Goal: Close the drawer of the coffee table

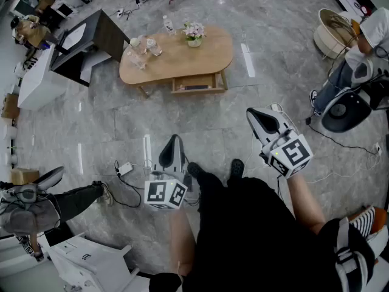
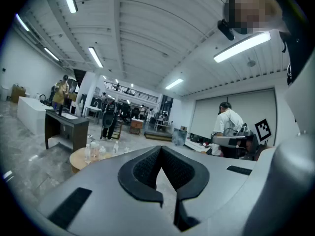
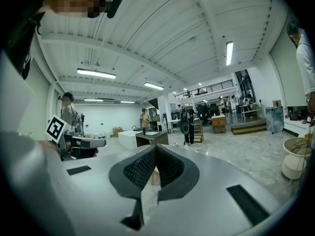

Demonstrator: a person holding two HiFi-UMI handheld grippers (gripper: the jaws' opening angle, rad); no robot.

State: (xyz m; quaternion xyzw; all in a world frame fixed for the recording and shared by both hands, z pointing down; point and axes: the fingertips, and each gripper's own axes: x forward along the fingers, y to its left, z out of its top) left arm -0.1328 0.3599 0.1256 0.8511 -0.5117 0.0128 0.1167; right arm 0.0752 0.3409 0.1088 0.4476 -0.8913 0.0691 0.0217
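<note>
My left hand-held gripper and right hand-held gripper are both closed on nothing, level by my legs. A cabled adapter lies on the floor just ahead (a snag risk if I walk in). Well beyond, the drawer stands pulled out of the bench. An off-centre shove could jam it or rock the bottles. Only the head view shows the drawer; the left gripper view catches just benchtop and bottles.

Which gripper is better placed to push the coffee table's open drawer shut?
Probably right. The right gripper is held further forward, nearer the open drawer, its fingers shut and empty. The left gripper sits further back. Both are well short of the coffee table.
</note>
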